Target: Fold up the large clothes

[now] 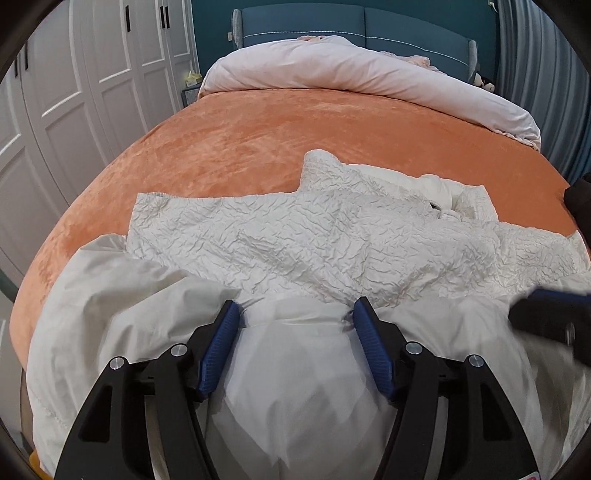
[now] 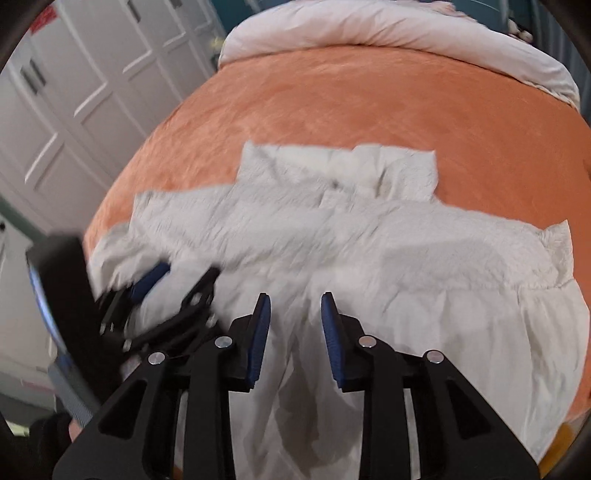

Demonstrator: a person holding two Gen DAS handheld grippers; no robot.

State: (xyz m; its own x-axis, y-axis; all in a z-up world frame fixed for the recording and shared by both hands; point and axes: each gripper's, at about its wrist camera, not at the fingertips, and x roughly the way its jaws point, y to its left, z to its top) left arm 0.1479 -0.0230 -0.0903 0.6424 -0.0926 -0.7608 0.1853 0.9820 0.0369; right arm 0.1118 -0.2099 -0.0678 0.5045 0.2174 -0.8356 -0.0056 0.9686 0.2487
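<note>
A large white padded coat [image 1: 332,236] lies spread on the orange bed cover [image 1: 258,140], with its crinkled outer side up and its collar [image 1: 439,199] at the far right. Its smooth near hem is bunched towards me. My left gripper [image 1: 295,304] stands open, a puffed bulge of the hem between its blue pads. My right gripper [image 2: 294,297] is shut on a raised fold of the same coat [image 2: 332,236], and cloth hangs from its jaws towards the camera. Each gripper shows blurred in the other's view: the right gripper [image 1: 546,314], the left gripper [image 2: 162,291].
A pale rolled duvet [image 1: 351,70] lies across the head of the bed, against a blue headboard [image 1: 332,22]. White wardrobe doors [image 1: 74,92] stand along the left side and a grey curtain [image 1: 546,92] hangs on the right. Bare orange cover lies beyond the coat.
</note>
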